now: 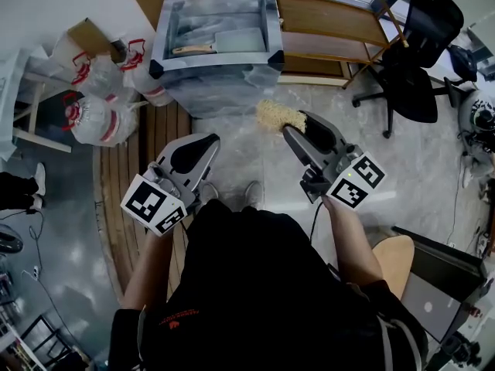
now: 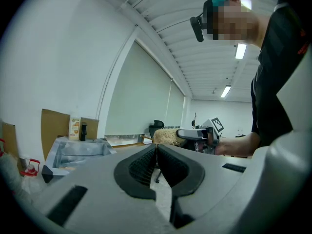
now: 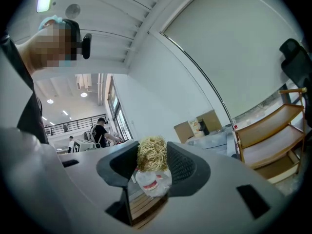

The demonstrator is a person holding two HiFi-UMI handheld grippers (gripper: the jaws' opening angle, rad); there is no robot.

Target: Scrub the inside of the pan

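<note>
over the floor in front of the sink (image 1: 160, 52), my right claw (image 1: 296, 128) is clamped on a scrubber (image 1: 278, 116), a straw-coloured wad of coarse fibre. the right gripper view shows both pads pressed into its sides, with the tuft standing up past the tips. the wad points toward the sink's front wall but hangs in the air, well short of it.

my left claw (image 2: 157, 146) has nothing in it. in the left gripper view its ribbed pads meet at the tips, with only a narrow slit behind them through which the floor shows. it hangs lower and to the left of the right claw, apart from it, and touches nothing.

the pan (image 1: 240, 40) lies down in the sink basin, toward the right wall. it is flat, grey and squarish, and its wooden handle (image 1: 193, 49) reaches out toward the left wall. neither claw is near it, and the sink's front rim lies between it and the scrubber. clear plastic sheet wraps the sink's outer walls.

just past the sink's right edge stands a wooden rack (image 1: 329, 20) with slatted shelves, and a black office chair (image 1: 414, 60) sits beyond that on the pale floor. by the sink's left corner, clear bags (image 1: 97, 118) with red-capped bottles in them rest on the floor, with cardboard (image 1: 91, 35) behind them. a strip of wooden boards (image 1: 124, 184) runs along the floor under my left claw.
</note>
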